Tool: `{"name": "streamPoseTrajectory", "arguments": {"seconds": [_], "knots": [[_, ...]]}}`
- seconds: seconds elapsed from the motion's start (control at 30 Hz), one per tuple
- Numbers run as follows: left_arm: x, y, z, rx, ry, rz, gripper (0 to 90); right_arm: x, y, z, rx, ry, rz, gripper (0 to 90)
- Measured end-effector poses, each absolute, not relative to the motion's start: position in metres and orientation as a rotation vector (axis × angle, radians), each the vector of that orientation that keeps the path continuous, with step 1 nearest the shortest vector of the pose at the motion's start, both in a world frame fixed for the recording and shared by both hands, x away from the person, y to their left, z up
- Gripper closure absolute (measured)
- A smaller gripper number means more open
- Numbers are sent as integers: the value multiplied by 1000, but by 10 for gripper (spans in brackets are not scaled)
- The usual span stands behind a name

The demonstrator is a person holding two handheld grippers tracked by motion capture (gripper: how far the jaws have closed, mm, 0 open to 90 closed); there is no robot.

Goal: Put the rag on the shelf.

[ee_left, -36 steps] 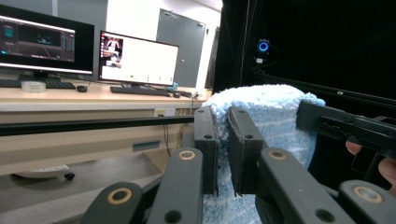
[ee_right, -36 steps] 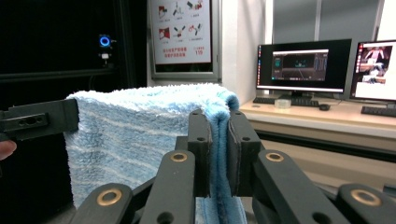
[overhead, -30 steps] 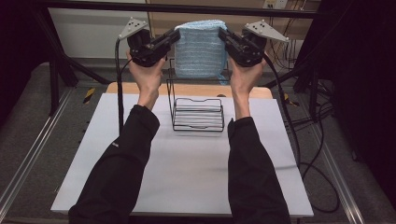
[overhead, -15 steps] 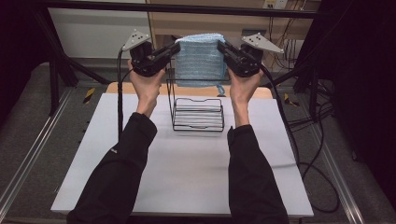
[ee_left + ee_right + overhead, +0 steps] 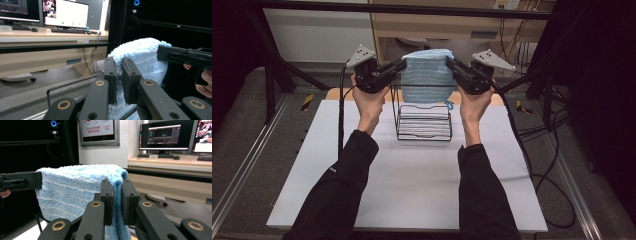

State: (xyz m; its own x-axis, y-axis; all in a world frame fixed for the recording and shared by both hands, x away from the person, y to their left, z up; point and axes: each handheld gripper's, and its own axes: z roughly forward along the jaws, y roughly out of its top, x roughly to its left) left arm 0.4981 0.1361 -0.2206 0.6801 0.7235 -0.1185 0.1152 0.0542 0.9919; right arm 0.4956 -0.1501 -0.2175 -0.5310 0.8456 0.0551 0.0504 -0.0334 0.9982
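A light blue folded towel [image 5: 427, 75] hangs stretched between my two grippers, above a black wire rack [image 5: 424, 120] on the white table. My left gripper [image 5: 402, 65] is shut on the towel's left edge, my right gripper [image 5: 448, 63] on its right edge. In the left gripper view the towel [image 5: 142, 60] is pinched between the black jaws of my left gripper [image 5: 119, 75], with the other gripper at the far right. In the right gripper view my right gripper [image 5: 117, 195] clamps the towel's folded edge [image 5: 75, 187]. The towel's lower part dips into the rack's upright frame.
The white table top [image 5: 407, 180] spreads in front of the rack. A wooden desk [image 5: 437, 25] with a dark rail stands behind. Cables [image 5: 542, 150] trail down the right side. Metal floor rails run along both sides of the table.
Both hands have come down with the towel held between them, bringing it closer to the wire rack. The grip on both edges is unchanged.
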Motion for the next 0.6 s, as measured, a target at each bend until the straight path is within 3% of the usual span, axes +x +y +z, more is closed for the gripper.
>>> {"name": "streamPoseTrajectory", "arguments": {"seconds": [0.6], "knots": [[482, 146, -232, 1538, 688, 524, 819, 480, -155, -229, 899, 1710, 1652, 816]]}}
